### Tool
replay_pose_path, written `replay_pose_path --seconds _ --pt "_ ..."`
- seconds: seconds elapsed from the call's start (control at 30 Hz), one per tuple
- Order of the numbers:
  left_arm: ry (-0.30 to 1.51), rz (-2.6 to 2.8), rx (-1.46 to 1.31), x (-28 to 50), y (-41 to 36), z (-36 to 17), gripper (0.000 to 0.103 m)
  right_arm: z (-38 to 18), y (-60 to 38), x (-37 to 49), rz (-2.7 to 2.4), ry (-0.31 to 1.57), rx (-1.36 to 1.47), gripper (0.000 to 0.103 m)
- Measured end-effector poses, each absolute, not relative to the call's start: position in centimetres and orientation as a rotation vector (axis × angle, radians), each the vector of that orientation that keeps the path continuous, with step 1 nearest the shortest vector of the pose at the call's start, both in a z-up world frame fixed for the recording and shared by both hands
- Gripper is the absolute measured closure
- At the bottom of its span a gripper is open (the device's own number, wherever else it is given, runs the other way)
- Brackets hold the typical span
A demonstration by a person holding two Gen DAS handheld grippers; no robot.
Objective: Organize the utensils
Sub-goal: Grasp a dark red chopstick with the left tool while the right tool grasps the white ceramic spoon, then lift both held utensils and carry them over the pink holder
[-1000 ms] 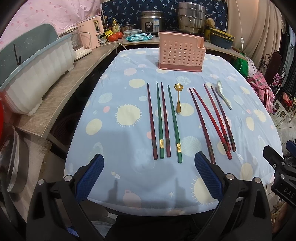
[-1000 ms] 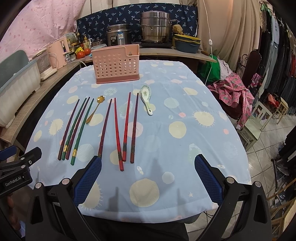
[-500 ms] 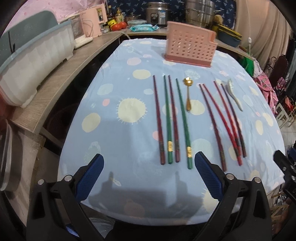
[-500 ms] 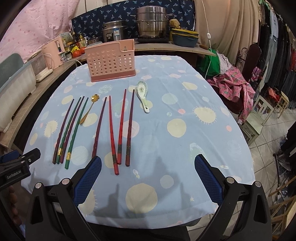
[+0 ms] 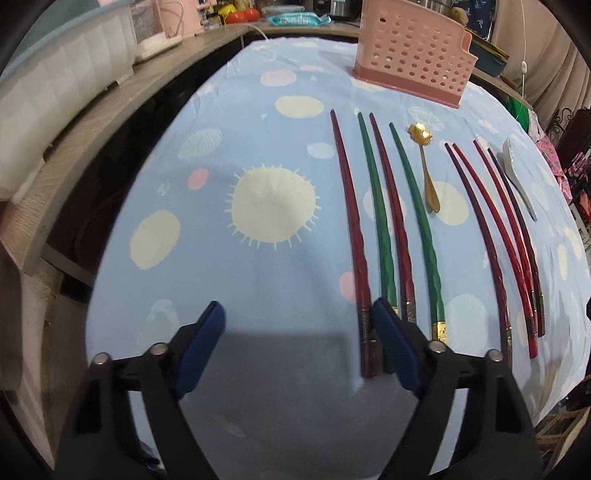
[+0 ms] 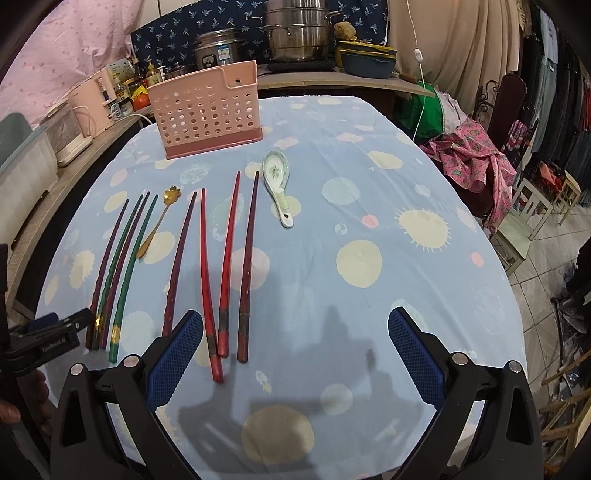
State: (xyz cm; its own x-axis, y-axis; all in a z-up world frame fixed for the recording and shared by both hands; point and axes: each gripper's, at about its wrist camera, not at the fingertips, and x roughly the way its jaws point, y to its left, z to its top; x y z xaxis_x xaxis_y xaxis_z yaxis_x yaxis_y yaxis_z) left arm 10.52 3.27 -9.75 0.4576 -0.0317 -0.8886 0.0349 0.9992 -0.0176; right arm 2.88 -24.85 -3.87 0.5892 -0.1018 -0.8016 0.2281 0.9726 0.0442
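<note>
On the blue cloth lie a left group of dark red and green chopsticks [image 5: 384, 229] [image 6: 118, 266], a gold spoon [image 5: 426, 173] [image 6: 157, 225], a right group of red and dark chopsticks [image 5: 506, 240] [image 6: 225, 266] and a white ceramic spoon [image 5: 519, 181] [image 6: 277, 184]. A pink perforated holder [image 5: 410, 62] [image 6: 207, 110] stands at the far end. My left gripper [image 5: 299, 343] is open, low over the cloth; its right finger [image 5: 395, 343] overlaps the near ends of the left group. My right gripper [image 6: 295, 354] is open, near the right group's ends.
A wooden counter [image 5: 92, 122] with a white bin [image 5: 62, 62] and appliances runs along the left. Pots [image 6: 299, 33] stand behind the table. Chairs and pink cloth [image 6: 476, 155] are to the right. The table's near edge is just below both grippers.
My left gripper has moved forward and down toward the near ends of the left chopstick group. My right gripper has edged forward a little. The utensils have not moved.
</note>
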Motion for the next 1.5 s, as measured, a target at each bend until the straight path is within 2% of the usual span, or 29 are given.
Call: replay_pose_path --seconds 0.03,0.1,0.13,0.2,0.3,0.37,0.4,0.5,0.7,1.13,1.5 --pt "1.099 -0.041 0.000 10.5 3.4 -9.8 0.032 -3.9 -24.9 3.3 -0.193 0.919 0.148 0.008" --pt "1.086 -0.037 0.019 10.5 3.4 -9.8 0.047 -3.9 -25.1 4.3 -0.189 0.912 0.145 0.014" --pt "1.079 -0.047 0.012 10.6 3.6 -9.7 0.051 -4.0 -25.3 4.9 -0.188 0.909 0.145 0.017" --pt "1.071 -0.061 0.005 10.8 3.7 -9.5 0.075 -4.1 -25.7 6.5 -0.175 0.903 0.156 0.030" --pt "1.069 -0.090 -0.006 11.0 3.4 -9.5 0.089 -4.1 -26.4 9.1 -0.172 0.882 0.156 0.044" --pt "1.059 -0.095 0.013 11.1 2.9 -9.6 0.094 -4.6 -27.0 10.9 -0.162 0.883 0.170 0.053" --pt "1.058 -0.095 0.016 11.1 2.8 -9.6 0.094 -4.9 -27.2 11.8 -0.154 0.888 0.182 0.060" --pt "1.057 -0.102 0.007 11.3 2.8 -9.7 0.094 -6.0 -27.8 13.9 -0.119 0.903 0.221 0.071" --pt "1.054 -0.100 -0.005 11.5 2.8 -9.8 0.094 -7.9 -27.7 16.3 -0.091 0.933 0.233 0.081" --pt "1.045 -0.115 -0.040 11.4 3.3 -9.7 0.094 -9.2 -27.2 15.7 -0.083 0.941 0.191 0.091" --pt "0.964 -0.146 -0.070 9.6 3.5 -6.3 0.096 -5.0 -27.6 11.4 -0.065 0.877 0.229 0.093"
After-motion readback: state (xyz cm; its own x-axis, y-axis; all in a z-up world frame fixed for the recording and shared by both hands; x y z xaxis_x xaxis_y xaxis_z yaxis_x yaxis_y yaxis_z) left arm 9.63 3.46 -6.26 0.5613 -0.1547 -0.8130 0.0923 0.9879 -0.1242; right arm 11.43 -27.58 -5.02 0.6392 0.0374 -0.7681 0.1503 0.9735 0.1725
